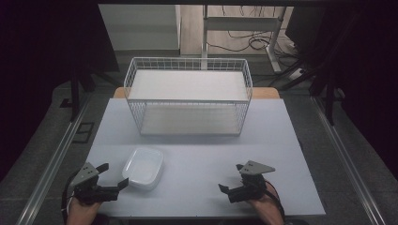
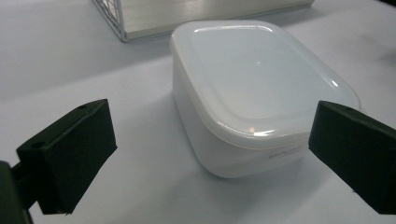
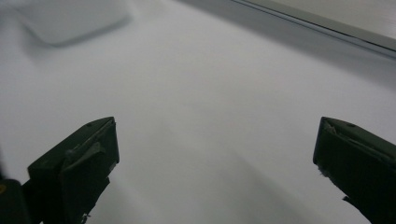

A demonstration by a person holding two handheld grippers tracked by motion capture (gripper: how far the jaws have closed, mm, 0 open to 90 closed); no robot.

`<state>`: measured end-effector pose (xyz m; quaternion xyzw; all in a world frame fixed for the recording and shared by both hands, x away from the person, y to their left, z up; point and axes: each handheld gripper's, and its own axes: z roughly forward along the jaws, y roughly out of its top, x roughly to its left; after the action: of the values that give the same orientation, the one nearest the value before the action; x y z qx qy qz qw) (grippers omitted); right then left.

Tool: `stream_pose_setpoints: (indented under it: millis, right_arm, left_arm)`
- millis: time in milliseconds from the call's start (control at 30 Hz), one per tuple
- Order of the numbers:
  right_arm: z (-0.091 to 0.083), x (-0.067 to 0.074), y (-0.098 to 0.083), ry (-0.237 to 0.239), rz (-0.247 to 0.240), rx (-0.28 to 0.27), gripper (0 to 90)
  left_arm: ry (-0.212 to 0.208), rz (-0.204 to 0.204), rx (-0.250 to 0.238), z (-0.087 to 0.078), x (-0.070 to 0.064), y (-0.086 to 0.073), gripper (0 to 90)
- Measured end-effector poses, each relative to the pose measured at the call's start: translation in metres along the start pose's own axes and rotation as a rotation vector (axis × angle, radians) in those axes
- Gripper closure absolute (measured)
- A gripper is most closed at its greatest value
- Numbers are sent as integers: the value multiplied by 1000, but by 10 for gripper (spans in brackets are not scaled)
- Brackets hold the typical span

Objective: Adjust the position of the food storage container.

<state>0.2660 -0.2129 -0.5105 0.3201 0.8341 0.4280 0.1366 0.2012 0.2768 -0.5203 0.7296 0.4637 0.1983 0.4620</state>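
Your hands enter the high view from the bottom edge, each holding a gripper over the pale table (image 1: 197,140). Your left gripper (image 1: 114,175) sits near the front left corner, jaws spread, just beside the white lidded container (image 1: 143,168). Your right gripper (image 1: 232,177) rests well apart on the right, jaws released, grasping nothing. Behind both stands a white wire basket (image 1: 187,96) at the table's far side.

Your left gripper view puts the container (image 2: 252,88) between and just beyond the spread jaws, untouched, lid on, the basket's corner (image 2: 112,18) behind it.

Your right gripper view has wide jaws over bare tabletop (image 3: 210,116), the container (image 3: 70,18) blurred at upper left.
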Motion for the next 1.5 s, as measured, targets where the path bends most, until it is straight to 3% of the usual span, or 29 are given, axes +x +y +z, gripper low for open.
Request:
stream_pose_setpoints:
  millis: [100, 167, 300, 533, 800, 867, 900, 1067, 1100, 1200, 1400, 1500]
  right_arm:
    - [-1, -8, 0, -38, 3, 26, 21]
    - [-2, -8, 1, -39, -4, 17, 25]
    - [-4, -4, 3, -68, -36, 11, 26]
    - [-3, -7, 2, -65, -11, 10, 16]
    - [-1, -9, 0, -67, 7, 22, 11]
    - [-1, -9, 0, -67, 5, 25, 11]
    - [0, -8, 0, -63, -1, 27, 11]
    - [2, -7, 0, -53, -21, 43, 11]
    - [2, -7, 0, -53, -21, 43, 11]
    - [2, -5, 0, -53, -38, 57, 13]
    - [4, -5, -1, -49, -46, 65, 16]
    - [4, -5, -1, -51, -53, 71, 18]
  left_arm:
    - [-3, 0, 7, 2, -5, 2, 0]
    - [-33, -15, 8, 2, -5, 2, 0]
    - [-42, -33, 4, 2, -3, 2, 6]
    - [7, -30, -31, -5, -3, 4, 89]
    - [-7, -75, -67, -12, 2, 7, 339]
    - [8, -80, -61, -12, 4, 9, 371]
    - [22, -94, -57, -12, 6, 10, 448]
    - [47, -137, -67, -13, 14, 11, 669]
    - [56, -139, -62, -12, 16, 12, 669]
    - [75, -137, -46, -8, 20, 14, 799]
    - [91, -121, -24, 3, 22, 19, 897]
    - [97, -113, -16, 8, 24, 21, 898]
